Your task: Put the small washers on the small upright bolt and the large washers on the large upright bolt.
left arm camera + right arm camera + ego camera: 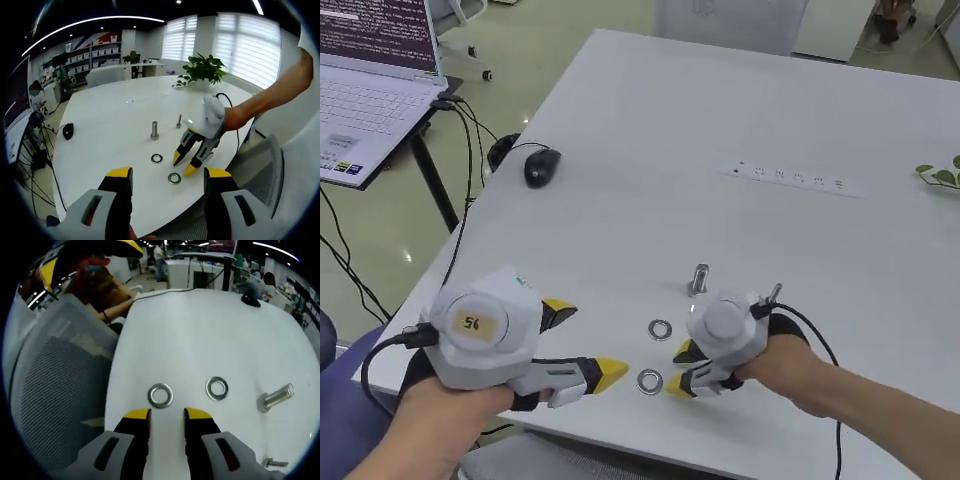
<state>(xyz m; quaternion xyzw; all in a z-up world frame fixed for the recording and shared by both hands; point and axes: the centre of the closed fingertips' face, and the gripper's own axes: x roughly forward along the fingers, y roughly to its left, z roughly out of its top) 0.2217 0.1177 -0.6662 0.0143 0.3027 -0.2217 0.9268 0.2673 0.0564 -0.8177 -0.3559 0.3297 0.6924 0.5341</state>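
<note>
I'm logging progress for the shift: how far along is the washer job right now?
Done: nothing yet. The far washer and the near washer lie flat on the table, and the large bolt and the small bolt stand bare.
In hand: nothing. The right gripper points at the near washer, jaws empty; the left gripper is open.
Left: putting both washers on their bolts.

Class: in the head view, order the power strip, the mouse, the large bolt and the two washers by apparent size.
1. power strip
2. mouse
3. large bolt, near washer and far washer: about alike, so unranked; they also sit nearest the camera.
</note>
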